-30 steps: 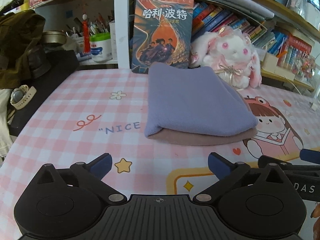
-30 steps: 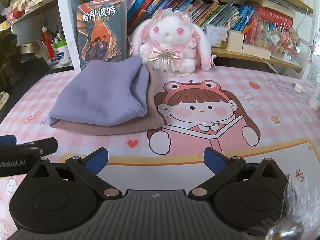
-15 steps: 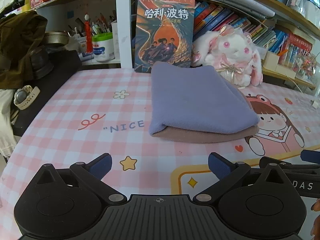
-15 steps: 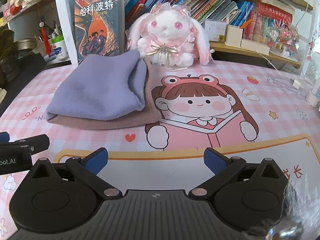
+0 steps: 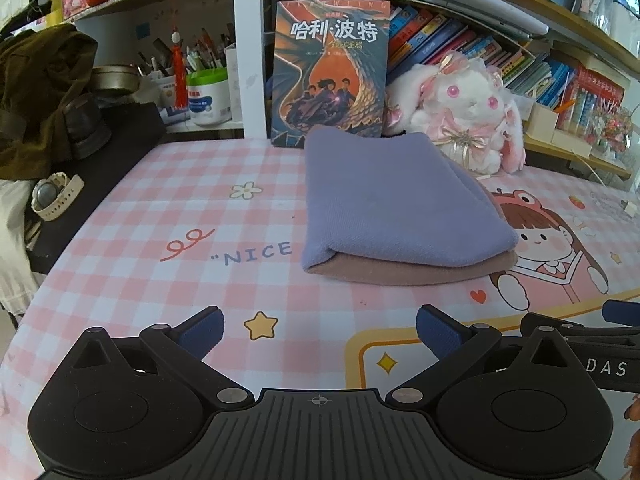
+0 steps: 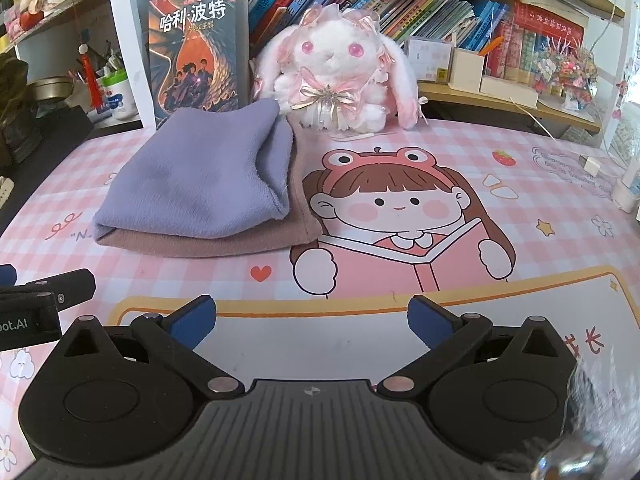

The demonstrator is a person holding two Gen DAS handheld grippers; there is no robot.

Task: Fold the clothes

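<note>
So the soft lavender fleece cloth (image 5: 396, 196) sits folded into a neat rectangle right on top of a folded mauve-brown fleece cloth (image 5: 404, 274), and that little stack lies on the pink checkered cartoon desk mat (image 5: 168, 216), just in front of the upright dragon-cover paperback book (image 5: 330, 68) — with the fluffy white-and-pink plush bunny (image 6: 336, 72) just to the right of the book. Looks like folding's basically done, stacked at the back to keep the front of the mat free. The left gripper (image 5: 319, 326) hangs low, well in front of the book, fingers spread wide and holding nothing. Same for the right gripper (image 6: 311, 316) — spread apart, empty, probably just parked clear of the pile.
</note>
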